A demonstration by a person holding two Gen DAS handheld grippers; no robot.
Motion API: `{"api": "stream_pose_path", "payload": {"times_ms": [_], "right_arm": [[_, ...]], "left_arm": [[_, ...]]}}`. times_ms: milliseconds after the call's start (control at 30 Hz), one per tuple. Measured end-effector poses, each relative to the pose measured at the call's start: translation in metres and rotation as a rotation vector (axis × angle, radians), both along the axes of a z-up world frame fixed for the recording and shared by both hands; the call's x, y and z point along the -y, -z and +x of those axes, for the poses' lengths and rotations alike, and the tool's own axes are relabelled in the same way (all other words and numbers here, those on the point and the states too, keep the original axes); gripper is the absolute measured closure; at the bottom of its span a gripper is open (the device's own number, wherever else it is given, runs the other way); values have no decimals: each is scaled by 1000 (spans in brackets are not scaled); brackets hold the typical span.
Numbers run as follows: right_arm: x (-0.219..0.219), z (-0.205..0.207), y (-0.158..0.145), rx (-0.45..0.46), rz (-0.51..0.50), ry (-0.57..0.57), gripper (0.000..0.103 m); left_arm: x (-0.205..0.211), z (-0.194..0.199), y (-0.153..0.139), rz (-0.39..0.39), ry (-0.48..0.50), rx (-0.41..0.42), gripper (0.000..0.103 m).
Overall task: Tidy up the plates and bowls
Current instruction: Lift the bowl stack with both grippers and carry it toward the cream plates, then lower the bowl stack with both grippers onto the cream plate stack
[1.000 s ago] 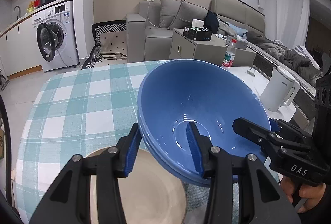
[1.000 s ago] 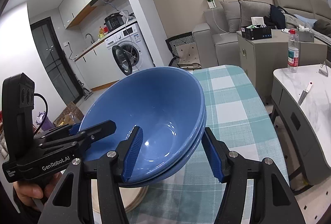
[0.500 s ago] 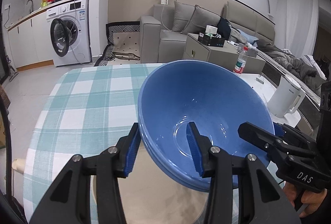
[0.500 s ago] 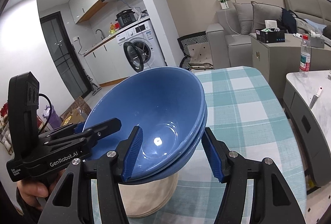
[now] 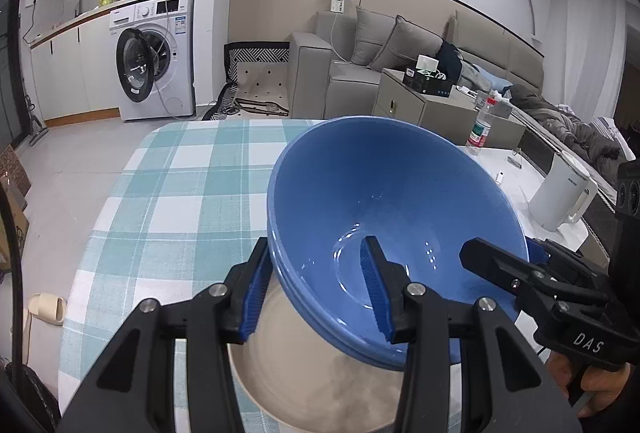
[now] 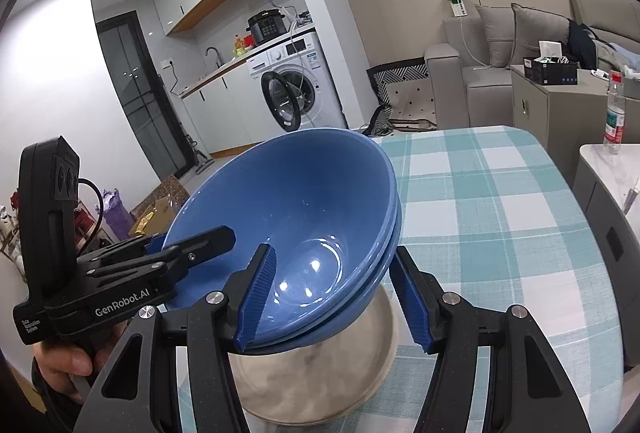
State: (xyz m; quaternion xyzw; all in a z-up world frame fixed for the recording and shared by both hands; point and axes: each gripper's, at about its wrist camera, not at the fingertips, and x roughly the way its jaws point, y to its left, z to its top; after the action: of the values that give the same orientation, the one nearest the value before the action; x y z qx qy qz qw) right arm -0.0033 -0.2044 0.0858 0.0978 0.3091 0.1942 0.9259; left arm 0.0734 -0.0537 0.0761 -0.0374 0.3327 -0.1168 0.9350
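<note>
Two glossy blue bowls (image 5: 392, 217), nested one inside the other and tilted, hang above a beige plate (image 5: 316, 385) on the teal-checked tablecloth (image 5: 180, 193). The left gripper (image 5: 316, 289) clamps the stack's rim at about 7 o'clock, one pad inside and one outside. The right gripper (image 6: 336, 297) pinches the opposite rim at about 5 o'clock; both point downward. A white kettle (image 5: 560, 193) stands farther off at 3 o'clock.

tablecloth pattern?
The tablecloth is a teal-and-white check, a plaid of light squares and green-blue bands. The left wrist view shows it best.
</note>
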Motion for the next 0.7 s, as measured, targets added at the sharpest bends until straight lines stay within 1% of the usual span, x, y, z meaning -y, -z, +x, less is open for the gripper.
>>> {"api": "stream_pose_path", "payload": {"times_ms": [300,500,700], "right_arm": [[-21,7,18,-24,-25,-34,42],[-24,14,28,-44,-29,-43,42],[-25,17,32,-56,-37,-41,42]], "left_arm": [[-15,3,13,4,-32,-22,59],[-18,5,22,4,-41,-39,59],[-18,9,31,6,-41,-64,59]]}}
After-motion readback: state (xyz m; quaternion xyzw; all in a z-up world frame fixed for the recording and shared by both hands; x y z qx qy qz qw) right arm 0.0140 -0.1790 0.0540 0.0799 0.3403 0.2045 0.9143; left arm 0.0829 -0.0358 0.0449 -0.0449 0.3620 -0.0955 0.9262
